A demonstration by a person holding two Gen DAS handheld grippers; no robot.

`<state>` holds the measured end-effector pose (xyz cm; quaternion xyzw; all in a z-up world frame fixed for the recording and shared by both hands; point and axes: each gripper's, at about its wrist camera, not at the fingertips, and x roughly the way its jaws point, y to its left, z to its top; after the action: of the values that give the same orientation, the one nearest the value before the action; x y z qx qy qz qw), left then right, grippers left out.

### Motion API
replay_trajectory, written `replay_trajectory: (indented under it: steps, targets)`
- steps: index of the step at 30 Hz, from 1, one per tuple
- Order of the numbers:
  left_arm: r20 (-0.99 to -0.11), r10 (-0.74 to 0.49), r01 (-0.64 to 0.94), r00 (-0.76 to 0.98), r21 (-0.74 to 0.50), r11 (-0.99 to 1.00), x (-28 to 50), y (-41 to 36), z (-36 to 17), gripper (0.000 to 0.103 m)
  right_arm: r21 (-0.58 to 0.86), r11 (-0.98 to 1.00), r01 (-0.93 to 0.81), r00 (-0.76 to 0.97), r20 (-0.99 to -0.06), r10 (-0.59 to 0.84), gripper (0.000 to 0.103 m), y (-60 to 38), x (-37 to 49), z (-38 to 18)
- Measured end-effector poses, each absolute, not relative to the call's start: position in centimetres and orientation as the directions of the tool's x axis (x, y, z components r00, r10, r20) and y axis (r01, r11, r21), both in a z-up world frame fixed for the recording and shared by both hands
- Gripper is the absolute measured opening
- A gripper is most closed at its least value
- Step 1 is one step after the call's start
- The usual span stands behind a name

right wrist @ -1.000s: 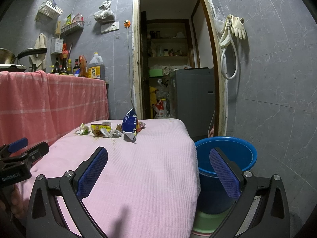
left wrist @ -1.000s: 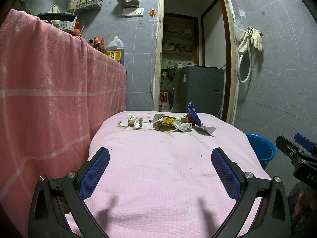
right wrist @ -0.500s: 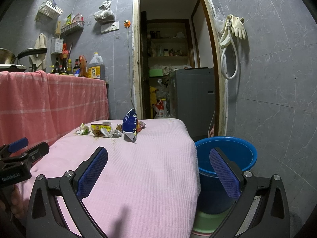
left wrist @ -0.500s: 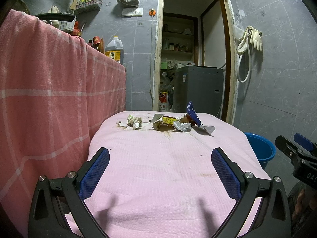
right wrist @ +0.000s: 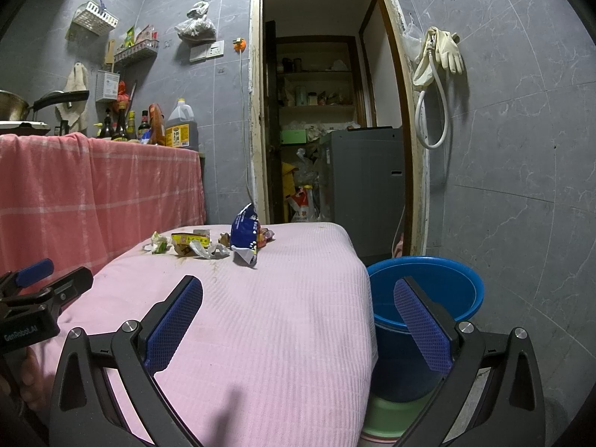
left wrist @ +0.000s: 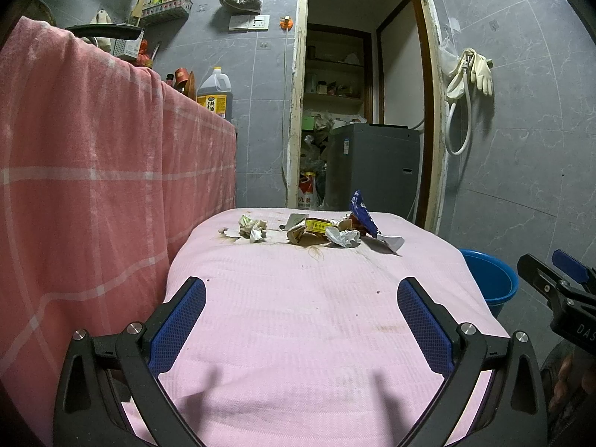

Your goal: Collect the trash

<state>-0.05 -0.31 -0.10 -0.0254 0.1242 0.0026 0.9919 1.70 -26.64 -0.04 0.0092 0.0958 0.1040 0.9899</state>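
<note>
Trash lies in a row at the far end of a pink-covered table [left wrist: 298, 316]: a crumpled paper wad [left wrist: 253, 228], a yellow wrapper [left wrist: 316, 226], white crumpled paper [left wrist: 344, 237] and an upright blue snack bag [left wrist: 362, 210]. The right wrist view shows the blue bag [right wrist: 244, 232] and the yellow wrapper [right wrist: 190, 240] too. My left gripper [left wrist: 301, 314] is open and empty over the near part of the table. My right gripper [right wrist: 298, 316] is open and empty over the table's right edge, next to a blue bucket [right wrist: 428, 298] on the floor.
A counter draped in red checked cloth [left wrist: 93, 186] stands left of the table, with bottles [right wrist: 180, 126] on it. A doorway [left wrist: 357, 111] with a grey appliance [right wrist: 365, 186] lies beyond. The bucket also shows in the left wrist view [left wrist: 491, 275].
</note>
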Motion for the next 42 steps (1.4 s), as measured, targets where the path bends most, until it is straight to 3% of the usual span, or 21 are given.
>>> replay_trajectory:
  steps: [14, 25, 37, 42]
  targets:
    - [-0.246, -0.001, -0.014, 0.969, -0.062, 0.998, 0.4, -0.7, -0.1, 0.101, 0.046, 0.976, -0.213, 0.958, -0.185, 0.218, 0.103, -26.6, 1.9, 0.3]
    - [-0.161, 0.054, -0.064, 0.986, -0.054, 0.997, 3.4, 0.7, 3.8, 0.101, 0.058, 0.97, -0.236, 0.965, -0.105, 0.241, 0.103, -26.0, 4.7, 3.6]
    - [-0.254, 0.046, -0.064, 0.966, -0.062, 0.996, 10.8, 2.5, 5.3, 0.101, 0.083, 0.931, -0.355, 0.92, -0.147, 0.364, 0.103, -25.0, 14.2, 7.3]
    - [-0.341, -0.005, -0.034, 0.94, -0.109, 0.993, 14.8, 3.7, 4.8, 0.1, 0.064, 0.913, -0.404, 0.889, -0.206, 0.408, 0.103, -23.8, 17.3, 6.7]
